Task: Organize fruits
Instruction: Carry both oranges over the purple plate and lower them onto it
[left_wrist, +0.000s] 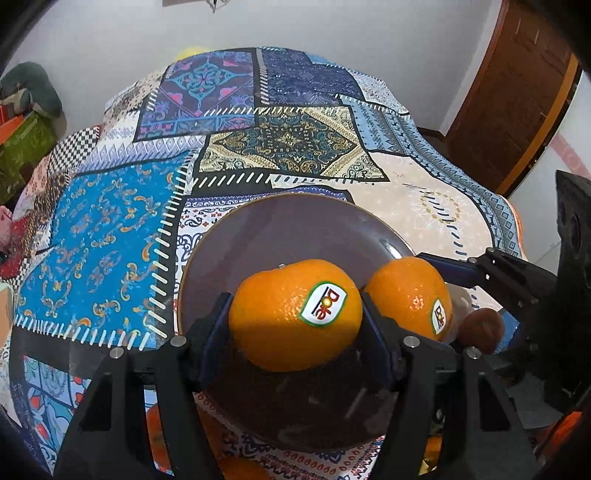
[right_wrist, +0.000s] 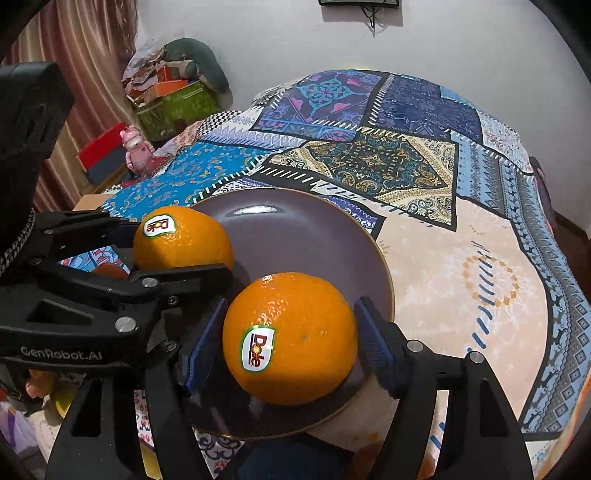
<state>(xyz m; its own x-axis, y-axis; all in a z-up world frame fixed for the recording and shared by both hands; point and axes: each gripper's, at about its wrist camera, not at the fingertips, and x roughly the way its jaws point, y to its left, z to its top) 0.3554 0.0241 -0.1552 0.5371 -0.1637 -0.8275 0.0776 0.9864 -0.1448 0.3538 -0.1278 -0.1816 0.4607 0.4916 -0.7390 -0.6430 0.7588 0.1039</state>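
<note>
A dark purple plate (left_wrist: 280, 229) (right_wrist: 295, 229) lies on the patchwork cloth. My left gripper (left_wrist: 295, 317) is shut on an orange with a Dole sticker (left_wrist: 291, 314), held over the plate's near part; this orange also shows in the right wrist view (right_wrist: 181, 240). My right gripper (right_wrist: 290, 336) has its blue pads against a second Dole orange (right_wrist: 291, 336), also over the plate; this orange shows in the left wrist view (left_wrist: 410, 295). The two grippers are side by side, close together.
The patchwork cloth (left_wrist: 110, 229) (right_wrist: 461, 266) covers the table. A brown round fruit (left_wrist: 480, 328) sits right of the plate. More orange fruit (left_wrist: 240, 469) lies near the front edge. Boxes and clutter (right_wrist: 173, 99) stand by the wall; a wooden door (left_wrist: 517, 92) is right.
</note>
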